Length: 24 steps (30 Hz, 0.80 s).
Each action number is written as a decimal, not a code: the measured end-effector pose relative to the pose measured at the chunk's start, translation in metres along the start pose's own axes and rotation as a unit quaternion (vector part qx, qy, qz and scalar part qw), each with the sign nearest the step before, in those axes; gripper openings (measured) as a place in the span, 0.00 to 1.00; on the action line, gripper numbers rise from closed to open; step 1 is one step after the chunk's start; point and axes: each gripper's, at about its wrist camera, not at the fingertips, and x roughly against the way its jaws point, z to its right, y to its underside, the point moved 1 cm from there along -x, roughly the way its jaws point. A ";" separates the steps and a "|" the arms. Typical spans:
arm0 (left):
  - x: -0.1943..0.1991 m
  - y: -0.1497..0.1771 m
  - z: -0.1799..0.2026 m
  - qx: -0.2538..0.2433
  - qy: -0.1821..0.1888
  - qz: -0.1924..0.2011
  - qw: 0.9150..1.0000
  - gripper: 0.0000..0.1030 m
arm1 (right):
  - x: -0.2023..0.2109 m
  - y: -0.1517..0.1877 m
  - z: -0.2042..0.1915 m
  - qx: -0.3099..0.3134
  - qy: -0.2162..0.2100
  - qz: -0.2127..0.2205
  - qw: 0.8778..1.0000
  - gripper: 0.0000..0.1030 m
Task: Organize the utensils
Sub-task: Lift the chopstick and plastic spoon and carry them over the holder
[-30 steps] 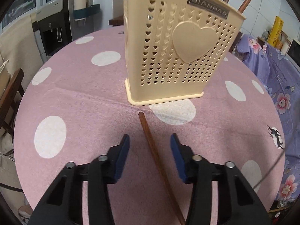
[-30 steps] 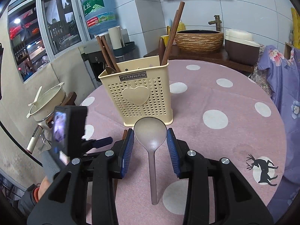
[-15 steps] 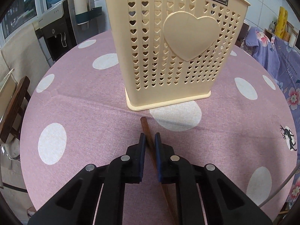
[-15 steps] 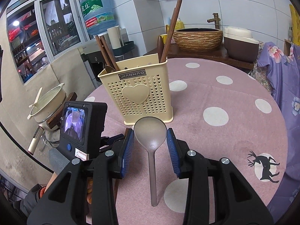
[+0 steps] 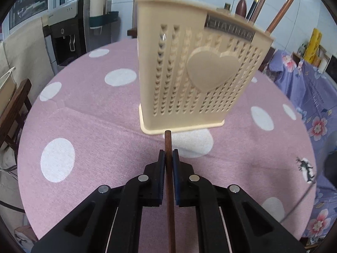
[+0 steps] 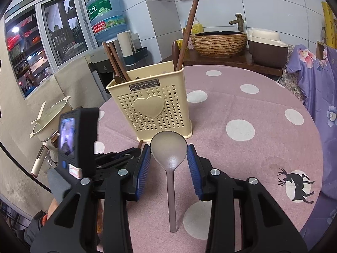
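A beige heart-patterned utensil basket [image 5: 200,80] [image 6: 151,109] stands on the pink dotted table [image 5: 94,126], with several brown wooden utensils [image 6: 187,33] upright in it. My left gripper [image 5: 168,158] is shut on a brown wooden stick [image 5: 168,141]; the stick's tip points at the basket's base. In the right wrist view the left gripper [image 6: 126,154] shows low at the left, in front of the basket. My right gripper [image 6: 169,149] has its blue pads against both sides of the bowl of a translucent grey spoon [image 6: 171,189], whose handle runs back toward the camera.
A water dispenser with a blue bottle [image 6: 107,14] stands behind the table, a cream pot [image 6: 50,116] to the left. A woven basin [image 6: 219,42] sits on a counter at the back. Purple floral cloth [image 6: 316,80] borders the right; a wooden chair [image 5: 14,105] the left.
The left jaws closed onto the wooden stick, which now lies in line with the gripper instead of slanting across. The right gripper and the spoon have kept still.
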 end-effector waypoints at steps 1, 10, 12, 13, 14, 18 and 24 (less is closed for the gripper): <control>0.010 -0.003 -0.001 0.003 0.008 0.012 1.000 0.08 | 0.002 -0.001 -0.001 0.000 0.000 0.003 1.000 0.36; 0.090 -0.033 -0.016 0.020 0.041 0.119 0.992 0.08 | 0.017 -0.012 -0.009 0.010 -0.005 0.021 1.000 0.36; 0.102 -0.035 -0.019 0.021 0.043 0.136 0.990 0.08 | 0.019 -0.013 -0.012 0.010 -0.011 0.021 1.000 0.35; 0.108 -0.036 -0.020 0.022 0.044 0.144 0.988 0.08 | 0.020 -0.014 -0.013 0.010 -0.014 0.021 1.000 0.35; 0.113 -0.035 -0.021 0.023 0.045 0.150 0.987 0.08 | 0.020 -0.014 -0.014 0.012 -0.014 0.022 1.000 0.35; 0.124 -0.038 -0.024 0.023 0.043 0.169 0.984 0.08 | 0.019 -0.016 -0.018 0.015 -0.016 0.020 1.000 0.35; 0.122 -0.039 -0.033 0.036 0.054 0.164 0.984 0.08 | 0.016 -0.016 -0.020 0.014 -0.019 0.016 1.000 0.35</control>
